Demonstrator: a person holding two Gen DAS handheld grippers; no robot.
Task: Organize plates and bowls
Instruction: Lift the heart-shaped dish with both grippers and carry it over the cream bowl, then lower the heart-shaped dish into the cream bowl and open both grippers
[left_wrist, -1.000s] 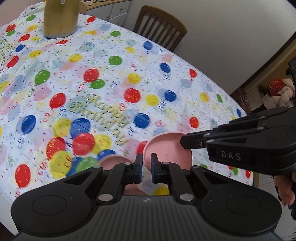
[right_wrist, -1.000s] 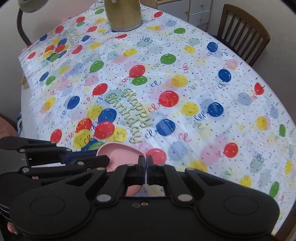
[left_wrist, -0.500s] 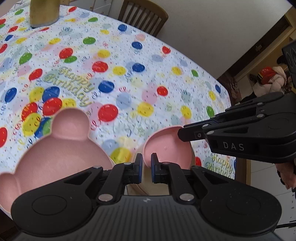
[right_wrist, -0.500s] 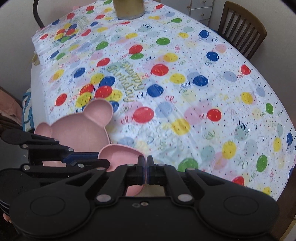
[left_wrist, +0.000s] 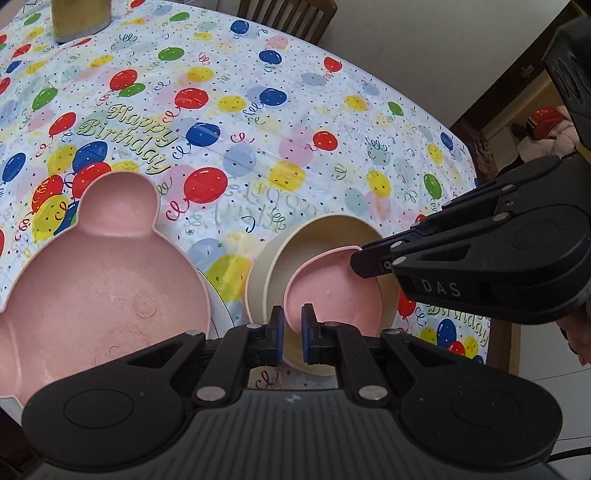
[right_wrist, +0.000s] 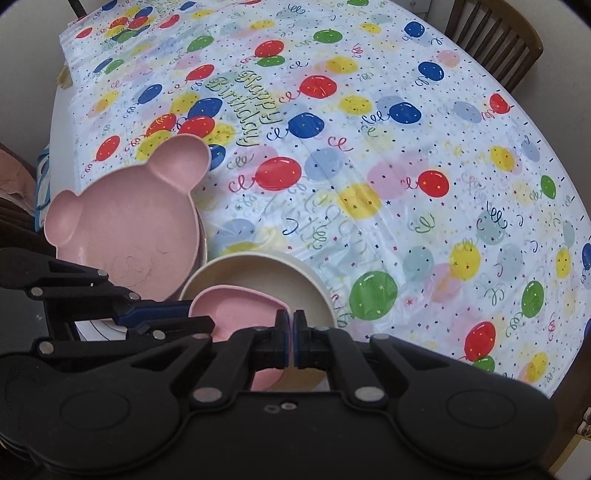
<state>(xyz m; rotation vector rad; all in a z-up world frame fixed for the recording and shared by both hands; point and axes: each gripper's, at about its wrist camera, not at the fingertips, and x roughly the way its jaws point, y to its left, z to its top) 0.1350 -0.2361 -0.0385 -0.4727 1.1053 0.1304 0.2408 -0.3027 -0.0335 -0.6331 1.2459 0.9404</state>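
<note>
A small pink bowl (left_wrist: 332, 291) is held over a cream bowl (left_wrist: 317, 229), partly inside it. My left gripper (left_wrist: 292, 325) is shut on the pink bowl's near rim. My right gripper (right_wrist: 293, 332) is shut on its opposite rim and shows from the side in the left wrist view (left_wrist: 360, 260). The pink bowl (right_wrist: 236, 310) and the cream bowl (right_wrist: 258, 266) also show in the right wrist view. A pink bear-shaped plate (left_wrist: 99, 266) lies to the left on the balloon tablecloth, also in the right wrist view (right_wrist: 129, 229).
The table (left_wrist: 258, 110) wears a "Happy Birthday" balloon cloth. A tan container (left_wrist: 79, 18) stands at the far end. A wooden chair (right_wrist: 495, 48) is at the far side. A grey rim (right_wrist: 202, 236) shows under the bear plate.
Both grippers have pulled back toward the table's near edge with the pink bowl. The cream bowl has come into view beneath it, and the bear plate is fully visible.
</note>
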